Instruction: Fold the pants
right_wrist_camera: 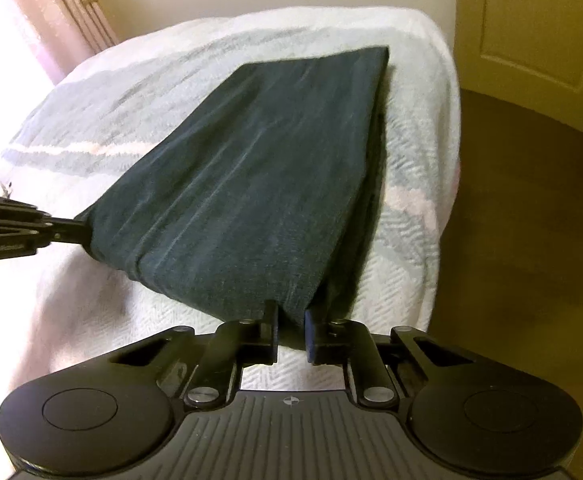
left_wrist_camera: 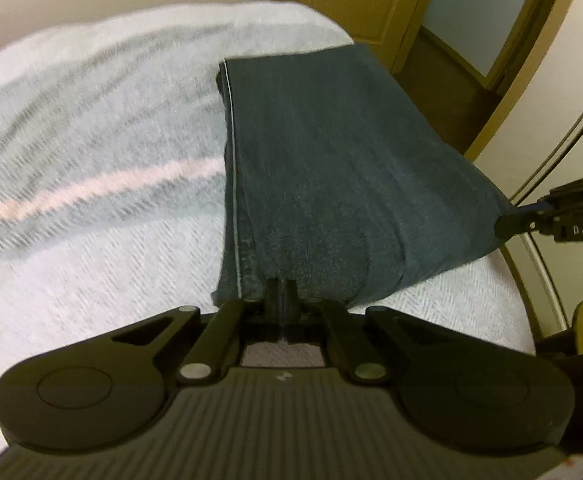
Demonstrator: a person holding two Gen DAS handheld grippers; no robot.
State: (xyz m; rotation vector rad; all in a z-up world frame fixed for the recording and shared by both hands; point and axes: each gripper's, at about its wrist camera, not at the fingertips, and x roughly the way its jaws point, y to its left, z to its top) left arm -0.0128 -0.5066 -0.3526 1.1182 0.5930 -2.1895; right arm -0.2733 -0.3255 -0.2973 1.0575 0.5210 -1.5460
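Pinching pants [left_wrist_camera: 331, 168] corners, both grippers angled downward

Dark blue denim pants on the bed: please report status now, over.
Left gripper shut on near edge of dark blue denim pants. Right gripper shut on other near corner. Near end lifted off pale woven bedspread. Nothing in the way.

Both grippers are matte black, ribbed-topped, with round discs and silver screws.
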